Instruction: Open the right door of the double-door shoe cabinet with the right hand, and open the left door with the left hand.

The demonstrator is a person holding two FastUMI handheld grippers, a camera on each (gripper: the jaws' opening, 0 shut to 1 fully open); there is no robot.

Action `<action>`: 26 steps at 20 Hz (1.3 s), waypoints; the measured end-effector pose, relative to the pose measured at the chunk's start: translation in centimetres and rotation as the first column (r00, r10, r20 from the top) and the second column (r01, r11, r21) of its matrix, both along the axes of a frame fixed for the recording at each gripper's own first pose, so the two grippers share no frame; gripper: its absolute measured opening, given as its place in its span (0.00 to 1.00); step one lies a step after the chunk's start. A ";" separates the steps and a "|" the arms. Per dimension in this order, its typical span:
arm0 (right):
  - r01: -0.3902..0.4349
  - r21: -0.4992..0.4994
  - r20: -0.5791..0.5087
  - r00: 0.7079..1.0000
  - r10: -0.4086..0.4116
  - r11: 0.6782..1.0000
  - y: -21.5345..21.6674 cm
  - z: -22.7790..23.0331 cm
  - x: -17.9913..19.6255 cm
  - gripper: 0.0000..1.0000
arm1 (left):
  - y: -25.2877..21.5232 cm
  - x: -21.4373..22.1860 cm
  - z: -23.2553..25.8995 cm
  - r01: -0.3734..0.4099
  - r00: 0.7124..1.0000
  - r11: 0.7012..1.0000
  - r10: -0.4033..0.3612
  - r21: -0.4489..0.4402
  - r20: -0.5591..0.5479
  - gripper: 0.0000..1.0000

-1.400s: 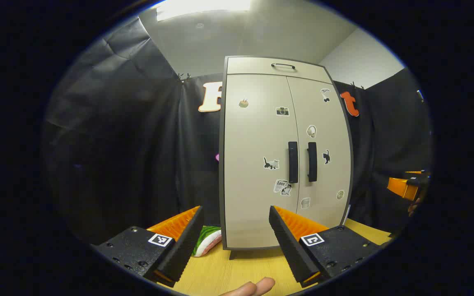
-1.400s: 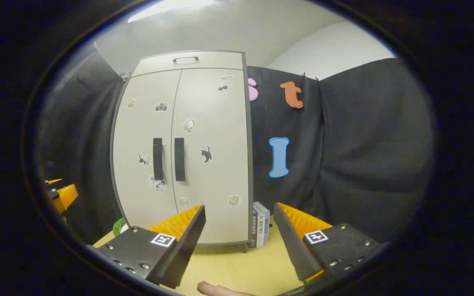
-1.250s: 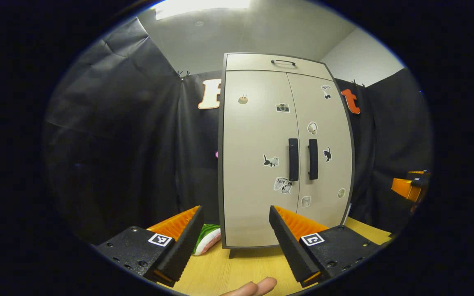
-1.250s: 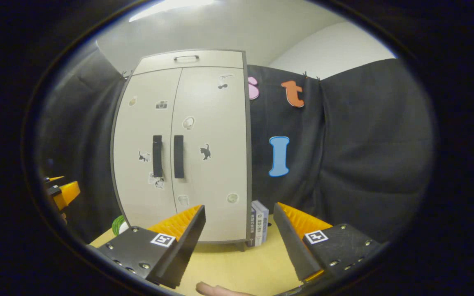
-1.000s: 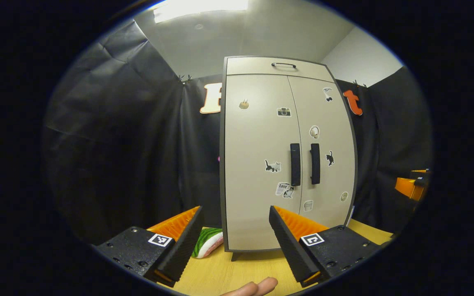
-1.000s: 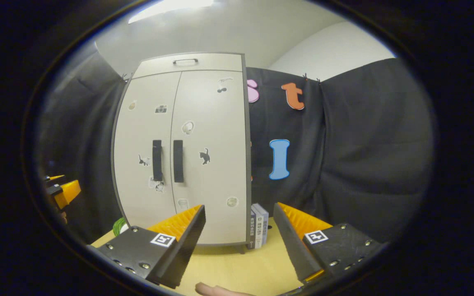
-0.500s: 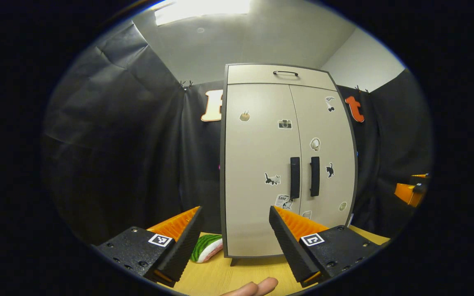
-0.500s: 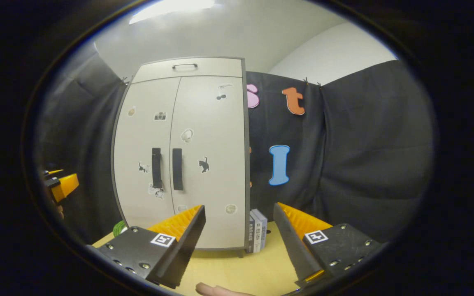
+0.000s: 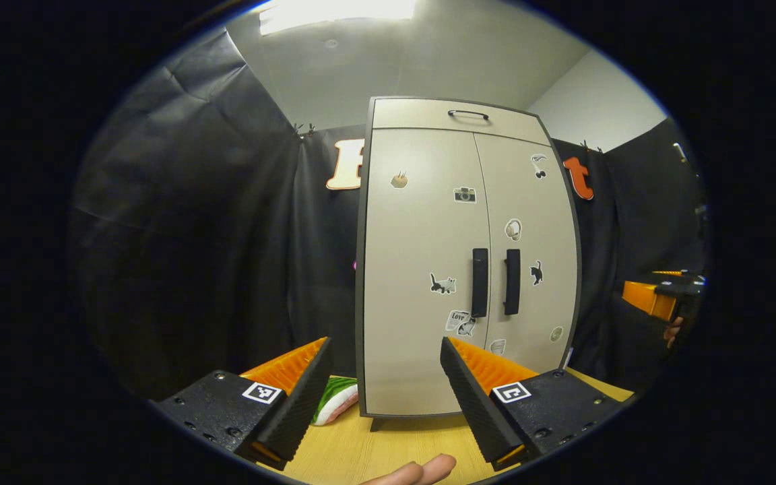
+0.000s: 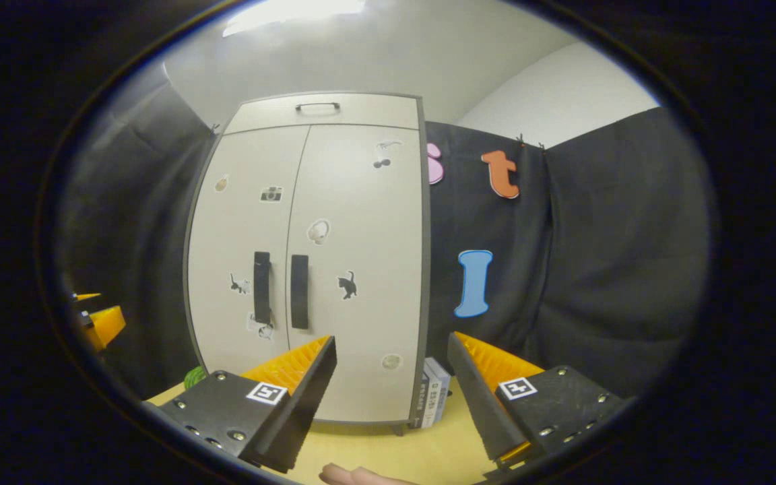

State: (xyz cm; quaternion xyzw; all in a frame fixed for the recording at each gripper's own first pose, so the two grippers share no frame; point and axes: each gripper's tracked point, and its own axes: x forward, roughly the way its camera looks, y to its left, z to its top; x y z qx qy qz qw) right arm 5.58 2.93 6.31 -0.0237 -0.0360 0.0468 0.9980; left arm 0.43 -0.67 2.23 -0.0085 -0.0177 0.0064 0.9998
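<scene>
A booth hung with black cloth under a white ceiling holds a pale wooden table (image 9: pixel 361 451), and a tall beige double-door shoe cabinet with a dark frame (image 9: pixel 422 269) stands on short legs toward the table's far edge. Both its doors are closed: the left door (image 9: pixel 415 289) and the right door (image 9: pixel 529 202) meet at the middle, where two black vertical handles (image 9: pixel 479 282) sit side by side, just apart. Small stickers dot both doors, and a shallow top drawer with a thin black handle (image 9: pixel 467 114) runs above them. A green-and-white soft object (image 9: pixel 335 399) lies on the table just beside the cabinet's left side, and a few upright books (image 10: pixel 432 397) stand against its right side. The left gripper (image 9: pixel 384 391) hangs in front of the cabinet with its black-and-orange fingers spread wide and nothing between them; a fingertip (image 9: pixel 422 469) shows beneath it. The right gripper (image 10: pixel 391 387) is likewise spread and empty, well apart from the handles, facing the right door
</scene>
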 end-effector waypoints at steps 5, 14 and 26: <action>-0.042 -0.053 -0.006 0.999 0.042 0.998 4.7 0.6 3.9 0.94 | 0.6 -0.3 -0.8 -0.007 1.000 1.000 0.007 0.005 -0.005 0.98; -0.106 -0.026 -0.097 0.990 0.103 0.994 14.5 -1.7 12.1 0.94 | 0.2 -0.7 -4.0 0.055 0.997 0.998 -0.056 -0.018 -0.052 0.98; -0.111 0.099 -0.058 0.991 0.117 0.989 16.4 -1.2 19.5 0.92 | 1.7 -1.8 -6.2 0.087 0.994 0.996 -0.088 -0.017 -0.068 0.98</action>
